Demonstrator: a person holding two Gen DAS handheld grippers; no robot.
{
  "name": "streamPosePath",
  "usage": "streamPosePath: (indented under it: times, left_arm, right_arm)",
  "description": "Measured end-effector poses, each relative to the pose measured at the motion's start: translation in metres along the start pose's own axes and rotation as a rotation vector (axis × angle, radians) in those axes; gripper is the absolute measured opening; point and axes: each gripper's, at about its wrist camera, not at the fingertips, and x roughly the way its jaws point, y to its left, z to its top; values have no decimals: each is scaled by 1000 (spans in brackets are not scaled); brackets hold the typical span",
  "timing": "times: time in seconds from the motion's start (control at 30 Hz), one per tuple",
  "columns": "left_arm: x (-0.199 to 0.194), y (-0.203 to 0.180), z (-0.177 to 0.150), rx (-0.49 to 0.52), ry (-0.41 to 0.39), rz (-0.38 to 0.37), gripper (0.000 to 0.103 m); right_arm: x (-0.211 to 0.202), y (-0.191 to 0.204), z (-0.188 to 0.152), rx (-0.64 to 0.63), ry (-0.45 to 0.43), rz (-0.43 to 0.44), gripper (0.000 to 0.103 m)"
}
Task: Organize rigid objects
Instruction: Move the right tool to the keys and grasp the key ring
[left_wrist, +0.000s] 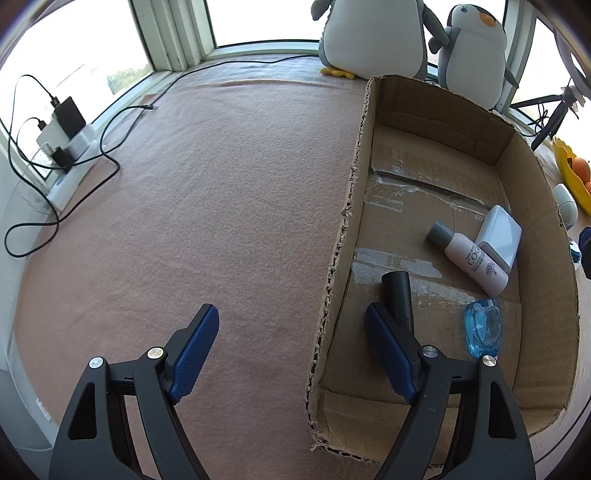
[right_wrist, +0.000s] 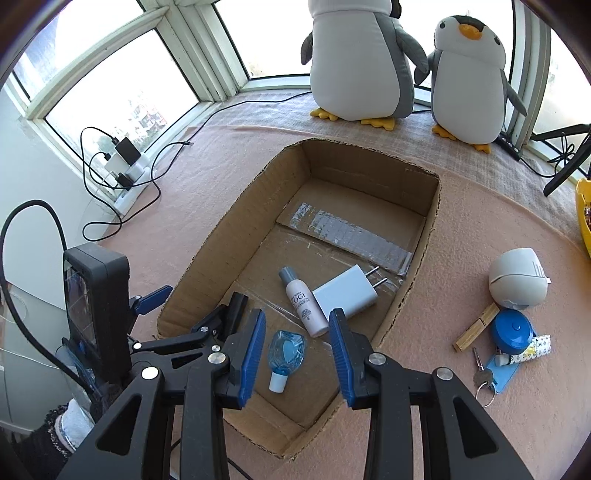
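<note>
right gripper (right_wrist: 297, 354) hangs over the near end of the cardboard box (right_wrist: 207, 258), jaws apart, blue pads touching nothing; released. directly between and below the pads, on the box floor, lies the clear blue bottle (right_wrist: 286, 350): long axis running near-to-far, white cap toward the box's near wall, rounded body toward the far wall. not in contact with either pad.

just beyond the right pad: pink-white bottle (right_wrist: 306, 308), lying flat, grey cap pointing to the far-left, base close to the pad tip. white charger (right_wrist: 345, 295) touching its right side, prongs aimed at the box's far-right corner.

left gripper (left_wrist: 291, 354) straddles the box's left wall, one finger outside over the pink cloth (left_wrist: 203, 203), one inside. jaws wide apart, nothing pressed between the pads; released. a black tube-like piece (left_wrist: 397, 295) lies just behind its inner finger, on the box floor.

outside the box, near its right wall on the cloth: grey rounded object (right_wrist: 517, 280), blue round case (right_wrist: 511, 330), tan stick (right_wrist: 474, 328), keys (right_wrist: 482, 376). two plush penguins (right_wrist: 360, 59) stand at the cloth's far edge.
</note>
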Motion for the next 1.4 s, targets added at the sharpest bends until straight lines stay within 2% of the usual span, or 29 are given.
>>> streamPosePath:
  times: [0.1, 0.3, 0.43, 0.63, 1.0, 1.4]
  left_arm:
    - [0, 0, 1, 3, 2, -1, 83]
    - [0, 0, 1, 3, 4, 1, 83]
    - [0, -1, 2, 9, 7, 8, 83]
    - [0, -2, 3, 11, 12, 20, 83]
    - [0, 0, 2, -5, 17, 22, 83]
    - [1, 2, 3, -8, 20, 15, 83]
  right_arm:
    - [-18, -17, -17, -3, -15, -2, 32]
    - [-42, -60, -57, -37, 4, -100, 32]
    - [-48, -85, -71, -50, 22, -129, 32]
    - [-34, -103, -72, -103, 64, -162, 32]
    - [0, -116, -69, -124, 146, -148, 32]
    - [14, -122, -68, -128, 171, -182, 32]
